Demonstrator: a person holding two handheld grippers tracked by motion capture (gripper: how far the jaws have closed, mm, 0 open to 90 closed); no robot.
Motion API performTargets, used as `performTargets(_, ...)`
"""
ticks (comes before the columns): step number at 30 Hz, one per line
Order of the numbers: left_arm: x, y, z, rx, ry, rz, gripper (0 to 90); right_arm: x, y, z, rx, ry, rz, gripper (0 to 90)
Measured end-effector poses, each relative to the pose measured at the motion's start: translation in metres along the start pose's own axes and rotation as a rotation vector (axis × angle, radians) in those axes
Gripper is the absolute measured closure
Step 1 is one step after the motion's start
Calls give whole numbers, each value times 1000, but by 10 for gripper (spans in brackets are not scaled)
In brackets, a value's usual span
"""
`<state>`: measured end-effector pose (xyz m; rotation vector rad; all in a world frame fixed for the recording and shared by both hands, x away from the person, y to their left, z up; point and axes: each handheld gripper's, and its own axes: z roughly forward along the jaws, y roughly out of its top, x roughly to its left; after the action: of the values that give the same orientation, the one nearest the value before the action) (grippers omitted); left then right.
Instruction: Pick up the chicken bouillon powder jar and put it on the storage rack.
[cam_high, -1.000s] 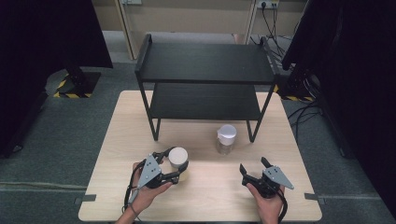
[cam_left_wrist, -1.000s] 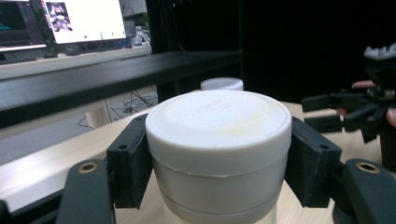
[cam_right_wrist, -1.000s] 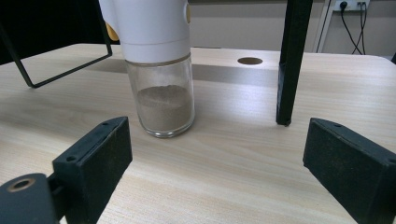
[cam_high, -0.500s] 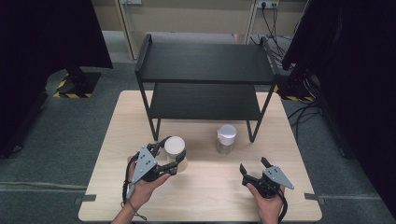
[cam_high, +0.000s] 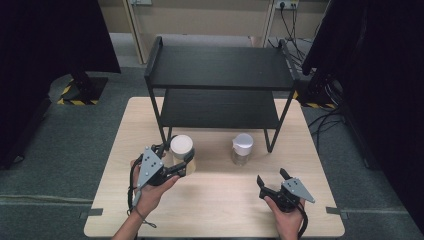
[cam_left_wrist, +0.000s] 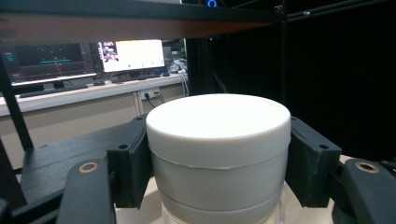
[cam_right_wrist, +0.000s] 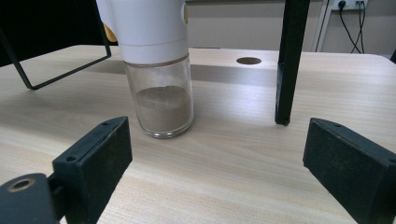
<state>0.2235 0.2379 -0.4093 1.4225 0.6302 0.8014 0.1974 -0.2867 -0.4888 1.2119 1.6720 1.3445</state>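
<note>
The white-lidded jar (cam_high: 182, 148) sits clamped between the jaws of the left gripper (cam_high: 176, 160), held near the front left leg of the black shelf rack (cam_high: 220, 67), over the bench (cam_high: 215, 210). A glass shaker (cam_high: 242, 149) with brownish powder stands near the rack's front right leg. Near the bench's front right corner, the right gripper (cam_high: 272, 181) has its jaws spread wide, gripping nothing.
</note>
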Motion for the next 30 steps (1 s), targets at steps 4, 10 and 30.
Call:
performTargets(4, 0, 6, 3, -7, 22, 2, 335, 0, 0, 0, 1, 0, 3, 83)
performTargets(10, -1, 13, 8, -41, 63, -4, 335, 0, 0, 0, 2, 0, 4, 83)
performTargets(30, -1, 34, 19, -85, 127, 3, 336, 0, 0, 0, 2, -4, 10, 83)
